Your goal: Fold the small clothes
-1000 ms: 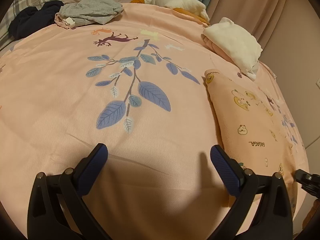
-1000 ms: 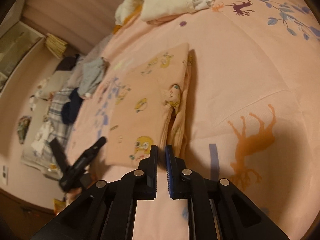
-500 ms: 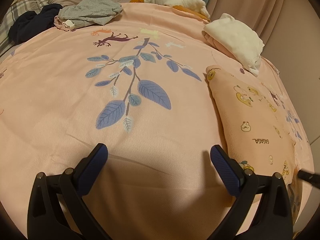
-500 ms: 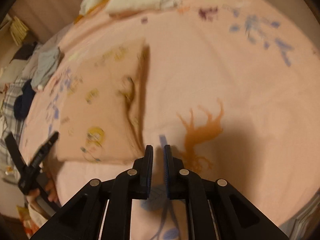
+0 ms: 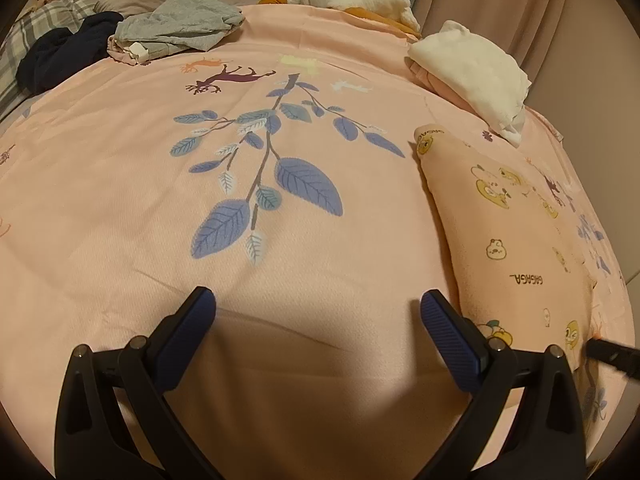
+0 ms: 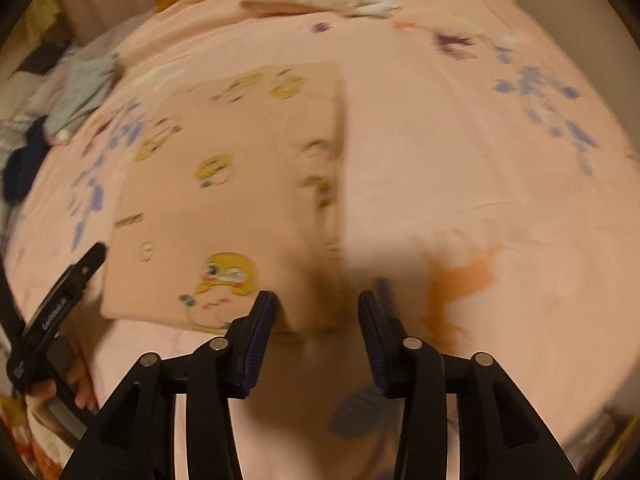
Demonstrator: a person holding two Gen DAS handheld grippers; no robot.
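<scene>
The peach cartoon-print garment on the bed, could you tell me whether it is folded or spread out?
Folded: the peach garment lies as a neat rectangle with stacked layers along its right edge.

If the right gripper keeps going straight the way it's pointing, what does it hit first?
Probably the near corner of the folded peach garment, which sits just ahead of the open right gripper, with the bedsheet under it. The picture is blurred, so depth is uncertain.

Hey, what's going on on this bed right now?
A person is folding small clothes with two handheld grippers. A peach cartoon-print garment lies folded flat on the pink bedspread. The right gripper, jaws just opening and empty, hovers at its near edge. The left gripper hangs wide open beside it.
</scene>
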